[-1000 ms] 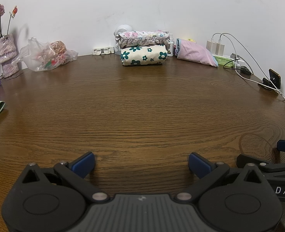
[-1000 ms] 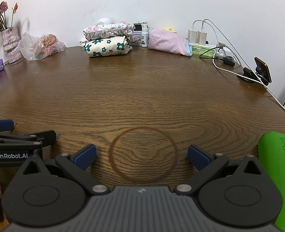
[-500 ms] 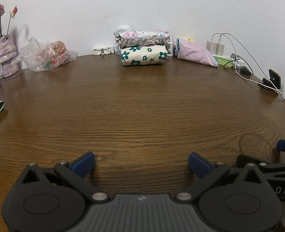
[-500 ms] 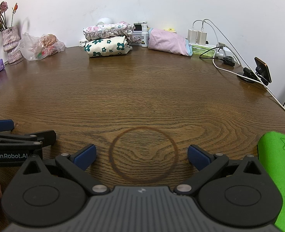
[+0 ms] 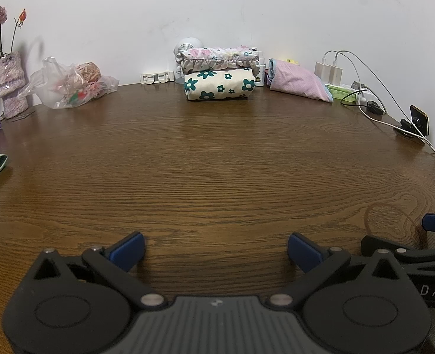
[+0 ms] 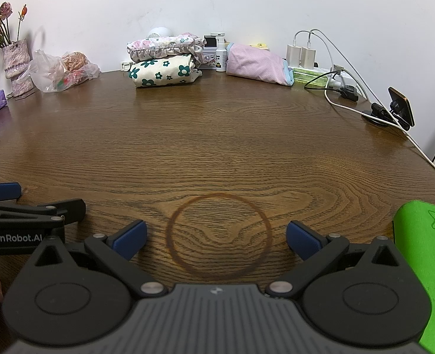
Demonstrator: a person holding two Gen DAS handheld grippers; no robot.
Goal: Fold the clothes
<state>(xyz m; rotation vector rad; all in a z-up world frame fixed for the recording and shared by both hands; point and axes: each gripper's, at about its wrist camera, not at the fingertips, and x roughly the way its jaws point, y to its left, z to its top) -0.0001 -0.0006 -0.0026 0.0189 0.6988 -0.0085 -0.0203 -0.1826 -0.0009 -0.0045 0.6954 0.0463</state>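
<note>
Two claws rest low over the brown wood-grain counter (image 5: 217, 159), side by side: the left claw (image 5: 216, 250) and the right claw (image 6: 216, 239), each with its blue-tipped fingers spread wide and nothing between them. Compared with the views from a second and half a second ago, nothing has shifted; both claws remain where they were, so no fold appears to be in progress and the stretch of counter before them carries no garment.

Landmark: the dark ring stain (image 6: 219, 236) between the right claw's fingers. Well beyond it, against the white wall, lies a folded cream garment with teal flowers (image 6: 163, 73), long axis running left to right along the wall; a folded pink floral garment (image 6: 164, 45) lies stacked on top, with the same axis. To the right of that stack, a pink cloth bundle (image 6: 257, 63) lies slanted, its blue-edged end pointing right. A green pad (image 6: 423, 259) sits just right of the ring.

Judgement: the stacked pieces look already folded; the next garment is not in view.
</note>
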